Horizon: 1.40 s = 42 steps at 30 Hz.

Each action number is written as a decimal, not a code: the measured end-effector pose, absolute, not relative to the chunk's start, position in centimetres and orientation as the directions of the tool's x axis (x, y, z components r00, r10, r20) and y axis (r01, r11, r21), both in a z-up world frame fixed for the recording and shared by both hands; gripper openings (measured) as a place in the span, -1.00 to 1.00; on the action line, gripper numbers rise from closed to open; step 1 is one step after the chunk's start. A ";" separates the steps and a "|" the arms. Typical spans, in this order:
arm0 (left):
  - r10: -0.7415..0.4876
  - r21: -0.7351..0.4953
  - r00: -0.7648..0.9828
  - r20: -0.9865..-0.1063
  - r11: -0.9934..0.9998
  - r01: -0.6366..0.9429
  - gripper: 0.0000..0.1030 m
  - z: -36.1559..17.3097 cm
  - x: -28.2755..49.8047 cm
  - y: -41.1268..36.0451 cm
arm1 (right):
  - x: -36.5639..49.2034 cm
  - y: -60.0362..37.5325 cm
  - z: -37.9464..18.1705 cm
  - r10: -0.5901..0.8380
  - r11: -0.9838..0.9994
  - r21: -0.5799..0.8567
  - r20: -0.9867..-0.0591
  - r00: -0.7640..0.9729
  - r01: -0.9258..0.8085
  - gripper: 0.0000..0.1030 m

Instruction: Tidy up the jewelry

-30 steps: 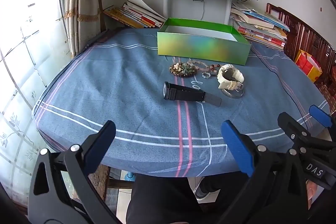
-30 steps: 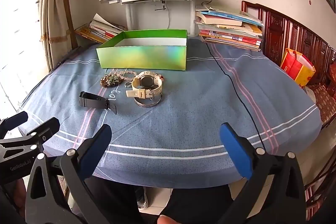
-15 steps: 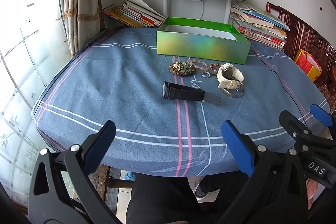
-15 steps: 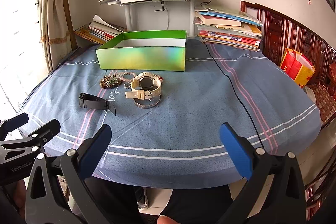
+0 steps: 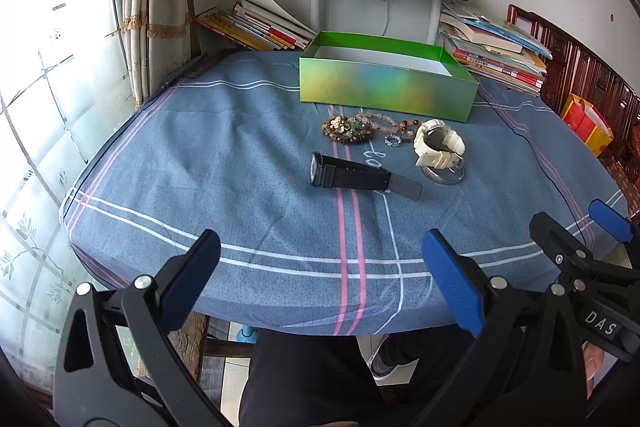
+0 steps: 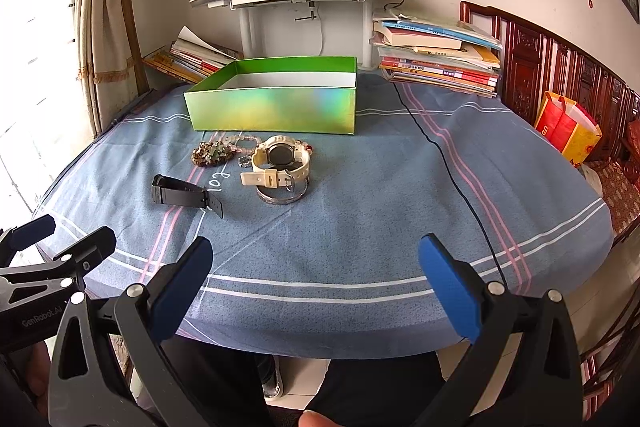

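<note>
Jewelry: black watch [image 5: 352, 175], white watch [image 5: 438, 143], bead bracelets [image 5: 356, 127] on worktop [image 5: 200, 163], near green box [image 5: 386, 83].
Left gripper [image 5: 320, 277]: fingers apart, well short of jewelry.
Right gripper [image 6: 316, 283]: fingers apart, empty.

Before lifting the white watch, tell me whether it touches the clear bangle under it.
Touching. In the right wrist view the white plastic watch rests its strap on the clear glassy bangle, with no gap visible between them.

green box [image 5: 386, 93] floor: hidden by near wall | bangle [image 6: 282, 193]: partly under white watch [image 6: 280, 163] | shelf labels: unreadable
</note>
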<state>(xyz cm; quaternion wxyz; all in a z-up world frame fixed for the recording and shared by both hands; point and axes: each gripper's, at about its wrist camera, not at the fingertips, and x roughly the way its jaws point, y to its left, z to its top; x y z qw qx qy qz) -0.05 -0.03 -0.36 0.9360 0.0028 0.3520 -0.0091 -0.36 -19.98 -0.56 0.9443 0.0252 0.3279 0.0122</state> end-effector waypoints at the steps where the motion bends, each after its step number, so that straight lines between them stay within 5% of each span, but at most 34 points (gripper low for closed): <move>1: -0.015 -0.001 0.752 -0.659 1.000 0.019 0.93 -0.4 -0.1 0.0 | -0.4 -19.9 -0.6 0.040 0.998 0.056 -0.618 0.785 -0.006 0.95; 42: -0.022 -0.008 0.739 -0.673 1.000 0.022 0.93 -0.6 0.1 -0.1 | -0.4 -19.8 -0.9 0.061 0.997 0.081 -0.619 0.783 -0.013 0.95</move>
